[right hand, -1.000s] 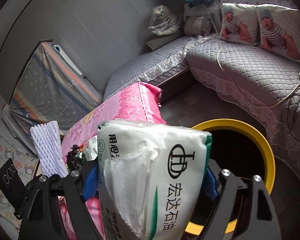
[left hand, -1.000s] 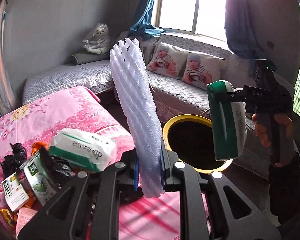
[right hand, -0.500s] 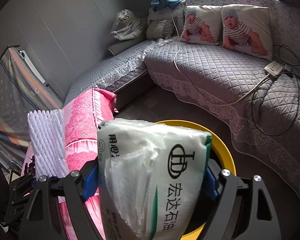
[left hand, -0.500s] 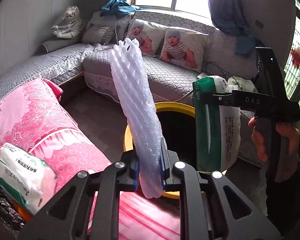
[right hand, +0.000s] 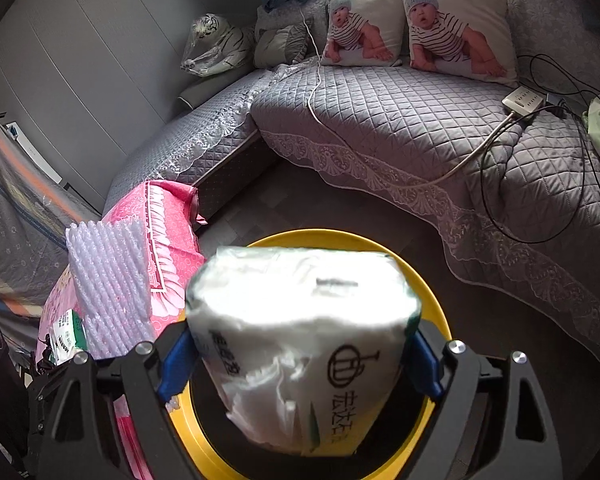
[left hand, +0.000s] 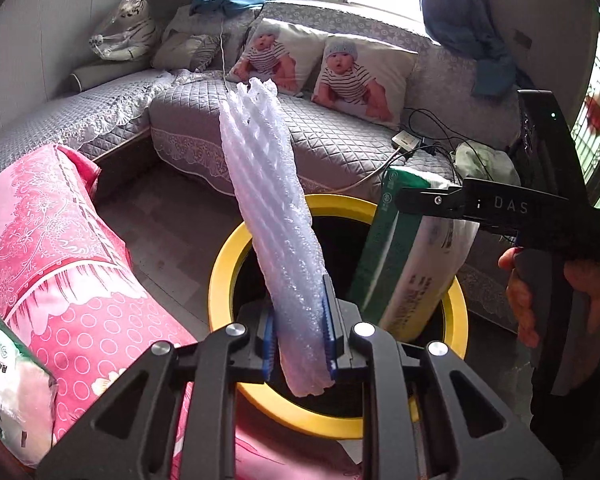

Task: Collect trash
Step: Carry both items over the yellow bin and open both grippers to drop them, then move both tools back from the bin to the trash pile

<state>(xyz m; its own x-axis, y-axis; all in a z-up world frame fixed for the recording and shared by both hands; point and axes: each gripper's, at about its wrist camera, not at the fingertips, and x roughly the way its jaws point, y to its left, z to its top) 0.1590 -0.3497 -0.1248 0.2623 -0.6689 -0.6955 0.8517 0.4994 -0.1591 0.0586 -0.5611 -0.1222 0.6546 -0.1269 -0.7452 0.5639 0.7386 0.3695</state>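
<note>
White foam mesh sleeve (left hand: pixel 272 224) clamped upright in left gripper (left hand: pixel 299 346), above near rim of yellow-rimmed round bin (left hand: pixel 228 264). White-green plastic tissue pack (right hand: pixel 304 344), blurred, sits between right gripper (right hand: pixel 300 360) pads over bin mouth; whether they grip it, cannot tell. Pink floral counter (left hand: pixel 60 248) left of left gripper.

White foam net (left hand: pixel 268 216) upright; tissue pack (right hand: pixel 304 344) over yellow bin (left hand: pixel 228 264).
</note>
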